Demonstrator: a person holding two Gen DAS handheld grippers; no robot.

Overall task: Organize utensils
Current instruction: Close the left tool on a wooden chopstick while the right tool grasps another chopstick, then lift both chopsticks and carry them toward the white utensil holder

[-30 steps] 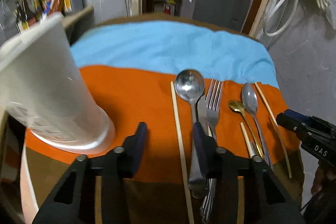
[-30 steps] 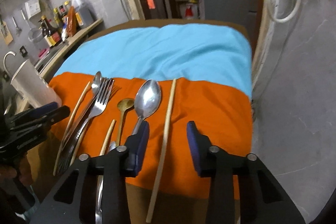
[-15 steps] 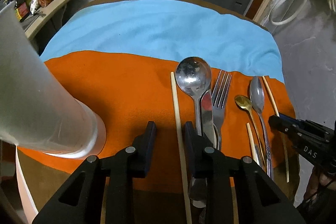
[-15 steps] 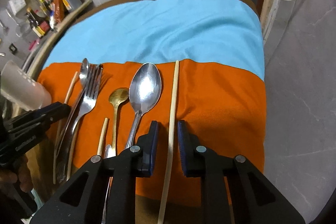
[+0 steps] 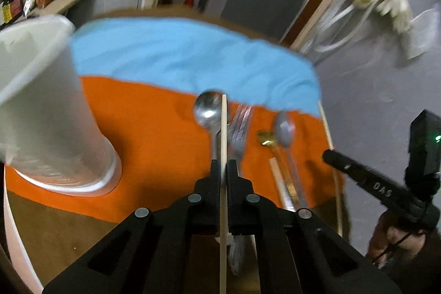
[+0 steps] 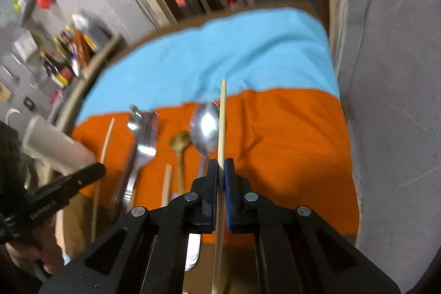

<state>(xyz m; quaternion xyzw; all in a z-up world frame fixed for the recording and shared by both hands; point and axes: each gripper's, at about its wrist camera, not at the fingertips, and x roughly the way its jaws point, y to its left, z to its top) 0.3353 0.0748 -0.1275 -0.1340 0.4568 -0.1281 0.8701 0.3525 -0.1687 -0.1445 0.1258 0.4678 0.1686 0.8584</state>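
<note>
In the left wrist view my left gripper is finishing closing its jaws on a pale wooden chopstick, pads pressing it. The stick is raised over the large spoon and fork. My right gripper is closing the same way on a second chopstick, held above a silver spoon. On the orange cloth lie a gold spoon, a fork and a short stick. Each gripper shows in the other's view: the right gripper and the left gripper.
A tall white cup stands on the orange cloth at the left, close beside my left gripper. A blue cloth covers the far half of the table. A grey wall runs along the right edge. Bottles crowd a far-left shelf.
Both pairs of jaws went from apart to shut, each on the chopstick that lay between them. Both chopsticks came up off the cloth as the grippers rose and tilted.
</note>
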